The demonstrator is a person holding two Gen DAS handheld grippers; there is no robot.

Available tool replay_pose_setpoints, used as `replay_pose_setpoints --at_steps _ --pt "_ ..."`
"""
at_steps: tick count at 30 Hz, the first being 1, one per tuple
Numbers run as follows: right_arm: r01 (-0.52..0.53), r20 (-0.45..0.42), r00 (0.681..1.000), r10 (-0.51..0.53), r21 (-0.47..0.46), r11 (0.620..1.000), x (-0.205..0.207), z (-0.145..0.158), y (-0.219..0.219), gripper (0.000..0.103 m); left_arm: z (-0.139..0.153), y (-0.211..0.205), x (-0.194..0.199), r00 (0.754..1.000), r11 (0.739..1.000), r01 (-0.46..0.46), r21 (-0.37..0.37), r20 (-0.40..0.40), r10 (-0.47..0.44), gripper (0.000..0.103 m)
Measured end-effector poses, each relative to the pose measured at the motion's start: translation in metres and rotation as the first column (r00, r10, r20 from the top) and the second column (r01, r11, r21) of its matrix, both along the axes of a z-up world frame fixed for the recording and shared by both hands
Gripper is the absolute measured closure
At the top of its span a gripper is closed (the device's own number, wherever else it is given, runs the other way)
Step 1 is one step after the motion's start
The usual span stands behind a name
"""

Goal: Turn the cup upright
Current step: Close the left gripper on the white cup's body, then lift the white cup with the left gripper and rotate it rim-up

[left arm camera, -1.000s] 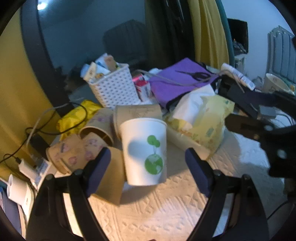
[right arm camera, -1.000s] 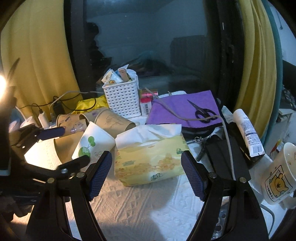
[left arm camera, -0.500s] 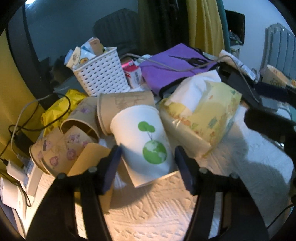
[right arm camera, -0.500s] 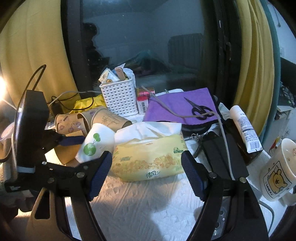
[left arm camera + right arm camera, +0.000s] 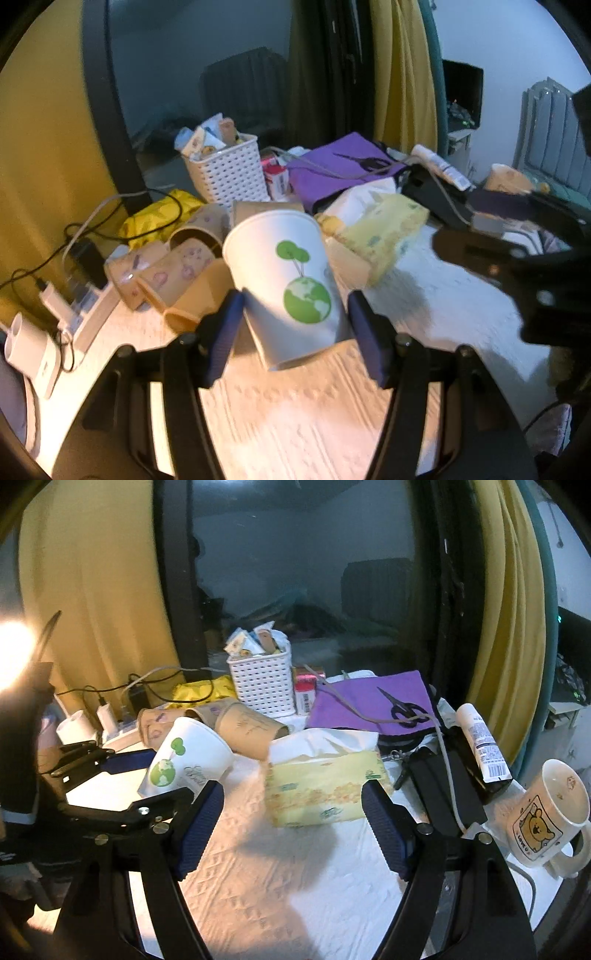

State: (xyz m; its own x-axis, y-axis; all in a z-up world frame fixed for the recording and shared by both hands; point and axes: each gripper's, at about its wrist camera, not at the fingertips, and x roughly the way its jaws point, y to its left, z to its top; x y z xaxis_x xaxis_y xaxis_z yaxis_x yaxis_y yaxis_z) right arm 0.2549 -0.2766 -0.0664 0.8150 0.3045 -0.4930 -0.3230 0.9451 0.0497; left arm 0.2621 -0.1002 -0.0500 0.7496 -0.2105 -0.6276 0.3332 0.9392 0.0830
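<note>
A white paper cup (image 5: 291, 284) with a green globe and tree print is held between the blue pads of my left gripper (image 5: 295, 325). It is lifted off the cloth and tilted, with its wide mouth pointing up and away. The same cup (image 5: 184, 760) shows at the left of the right wrist view, clamped by the left gripper. My right gripper (image 5: 291, 823) is open and empty above the white cloth, in front of a yellow tissue pack (image 5: 321, 786).
Several brown paper cups (image 5: 173, 266) lie on their sides behind the held cup. A white basket (image 5: 262, 679), a purple pouch with scissors (image 5: 373, 701), a tube (image 5: 480, 742) and a bear mug (image 5: 546, 812) stand around. Chargers and cables (image 5: 66, 295) lie at the left.
My left gripper has closed on the white cup, lifted it and tilted it, mouth now pointing up and away. The right gripper has barely moved.
</note>
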Motion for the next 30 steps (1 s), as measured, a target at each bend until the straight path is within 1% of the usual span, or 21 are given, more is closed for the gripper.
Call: replay_pose_setpoints --at_steps 9,14,17,21,25,27,30 --pt "-0.045 0.002 0.999 0.045 -0.012 0.999 -0.037 0.004 0.023 0.023 0.005 0.028 -0.062 0.999 0.997 -0.025 -0.07 0.025 0.027 0.043" --pt "-0.096 -0.024 0.995 0.096 0.007 0.995 -0.055 0.002 0.037 0.023 0.002 0.045 -0.096 0.998 0.993 -0.051 -0.106 0.038 0.056 0.043" --pt "-0.136 -0.055 0.989 0.137 0.032 0.99 -0.067 -0.002 0.047 0.023 -0.002 0.055 -0.117 0.995 0.988 -0.076 -0.131 0.047 0.083 0.043" --pt "-0.199 -0.107 0.973 0.204 0.055 0.979 -0.081 -0.008 0.065 0.023 -0.013 0.069 -0.143 0.991 0.978 -0.115 -0.174 0.042 0.124 0.043" --pt "-0.256 -0.164 0.948 0.272 0.11 0.96 -0.09 -0.016 0.077 0.023 -0.025 0.082 -0.163 0.986 0.963 -0.154 -0.222 0.028 0.164 0.043" --pt "-0.277 -0.18 0.939 0.294 0.118 0.954 -0.095 -0.02 0.084 0.023 -0.028 0.087 -0.173 0.984 0.958 -0.16 -0.239 0.034 0.173 0.043" --pt "-0.325 -0.209 0.912 0.351 0.152 0.934 -0.099 -0.023 0.093 0.023 -0.028 0.094 -0.185 0.982 0.948 -0.16 -0.277 0.054 0.182 0.043"
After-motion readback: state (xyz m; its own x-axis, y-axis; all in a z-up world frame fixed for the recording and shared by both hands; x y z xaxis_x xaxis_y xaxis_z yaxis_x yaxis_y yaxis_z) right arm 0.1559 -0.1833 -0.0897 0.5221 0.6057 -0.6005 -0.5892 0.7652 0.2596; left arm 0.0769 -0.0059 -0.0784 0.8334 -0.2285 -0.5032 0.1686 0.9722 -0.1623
